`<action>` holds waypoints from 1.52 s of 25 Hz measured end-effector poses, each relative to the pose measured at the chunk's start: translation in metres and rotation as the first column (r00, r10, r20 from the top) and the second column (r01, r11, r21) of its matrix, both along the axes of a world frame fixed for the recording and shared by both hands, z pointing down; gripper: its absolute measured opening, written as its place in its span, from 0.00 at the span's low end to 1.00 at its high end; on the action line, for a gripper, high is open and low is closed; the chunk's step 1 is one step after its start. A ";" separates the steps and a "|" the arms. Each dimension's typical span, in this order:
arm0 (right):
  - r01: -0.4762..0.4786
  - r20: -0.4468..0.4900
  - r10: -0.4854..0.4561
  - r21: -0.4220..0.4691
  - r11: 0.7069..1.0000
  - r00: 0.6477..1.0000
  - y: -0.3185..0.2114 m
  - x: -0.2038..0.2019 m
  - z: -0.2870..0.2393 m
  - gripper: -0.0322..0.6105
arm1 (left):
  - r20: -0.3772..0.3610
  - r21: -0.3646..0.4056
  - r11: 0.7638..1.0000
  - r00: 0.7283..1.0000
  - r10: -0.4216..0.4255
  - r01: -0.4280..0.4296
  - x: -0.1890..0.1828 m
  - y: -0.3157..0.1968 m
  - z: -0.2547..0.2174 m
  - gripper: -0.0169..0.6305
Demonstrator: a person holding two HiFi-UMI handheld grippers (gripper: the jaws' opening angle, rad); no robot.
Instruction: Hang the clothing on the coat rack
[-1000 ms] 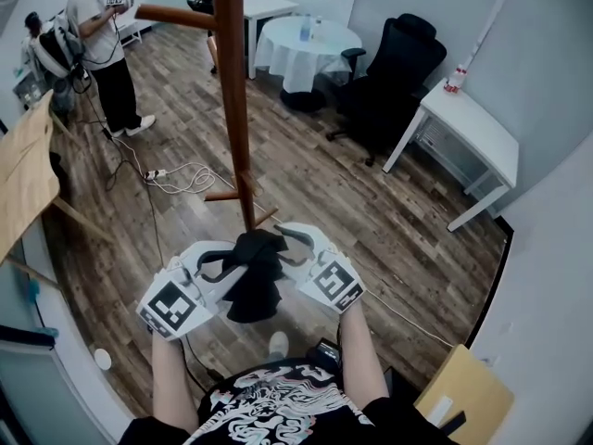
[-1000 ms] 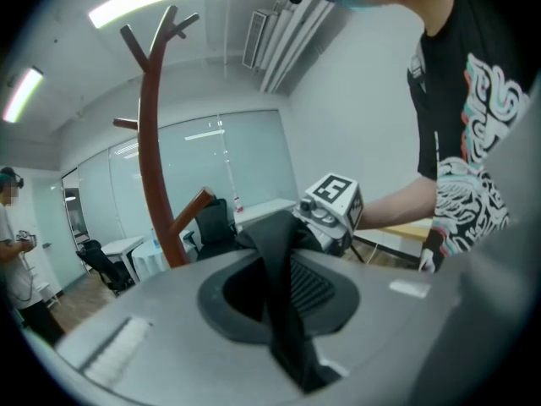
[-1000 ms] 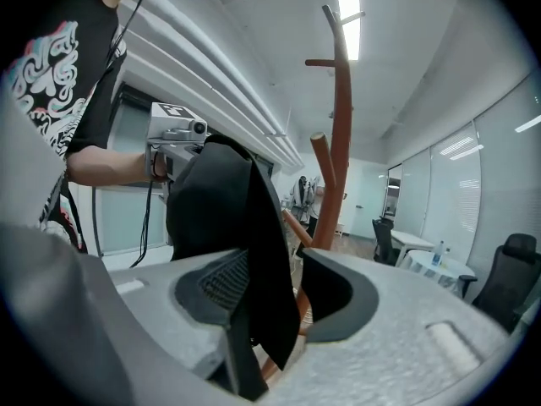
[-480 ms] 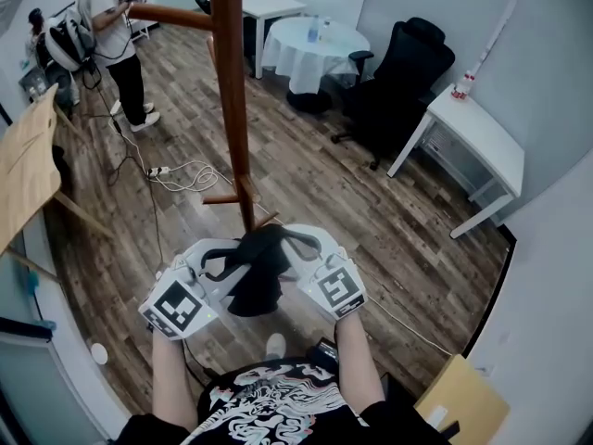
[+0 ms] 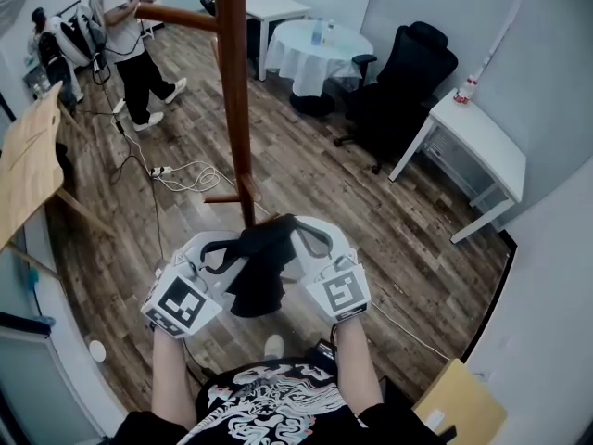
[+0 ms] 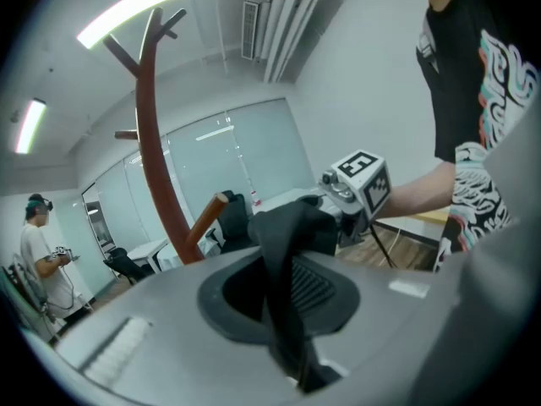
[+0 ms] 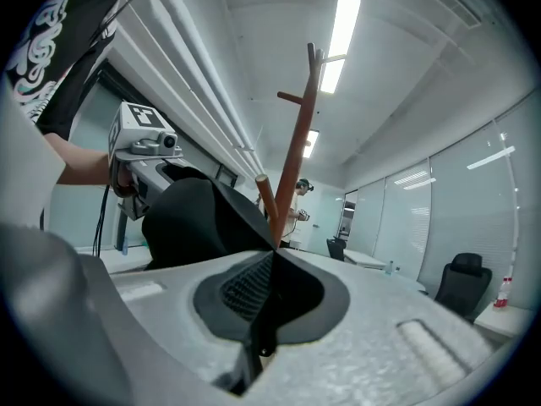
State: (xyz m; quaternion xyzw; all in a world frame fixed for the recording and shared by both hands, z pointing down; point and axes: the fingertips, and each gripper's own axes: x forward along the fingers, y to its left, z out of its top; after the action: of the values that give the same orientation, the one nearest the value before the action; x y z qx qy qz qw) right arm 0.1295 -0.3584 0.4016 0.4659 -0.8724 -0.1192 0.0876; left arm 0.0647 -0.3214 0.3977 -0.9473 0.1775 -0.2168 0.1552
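Between left gripper (image 5: pixel 215 250) and right gripper (image 5: pixel 311 234), pinched clothing (image 5: pixel 256 281)

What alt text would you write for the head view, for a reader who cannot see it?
Seen from above, the left gripper and right gripper each clamp a black garment held between them, close to a wooden coat rack on a wood floor.

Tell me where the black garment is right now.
In the head view, the black garment hangs low at centre, held between the left gripper and the right gripper, just in front of the coat rack pole.
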 end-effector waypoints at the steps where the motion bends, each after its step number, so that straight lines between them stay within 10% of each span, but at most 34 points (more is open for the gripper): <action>1: 0.000 0.036 0.000 -0.002 1.000 0.999 0.001 0.001 -0.005 0.05 | 0.010 0.009 1.000 1.000 -0.005 0.005 0.000 0.000 -0.002 0.06; 23: -0.040 0.185 0.029 0.060 0.997 0.982 -0.025 0.016 -0.073 0.05 | 0.011 0.081 0.987 0.990 -0.143 0.142 -0.011 -0.046 -0.060 0.07; 38: -0.010 0.192 0.001 0.049 0.999 0.981 -0.072 0.003 -0.081 0.05 | -0.041 -0.045 0.970 0.970 -0.240 0.239 -0.024 -0.106 -0.070 0.07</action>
State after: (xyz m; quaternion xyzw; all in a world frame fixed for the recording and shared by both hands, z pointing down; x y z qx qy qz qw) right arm 0.1327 -0.4306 0.3205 0.4798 -0.8722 -0.0951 -0.0084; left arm 0.0406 -0.4271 0.3281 -0.9266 0.2898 -0.2153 0.1050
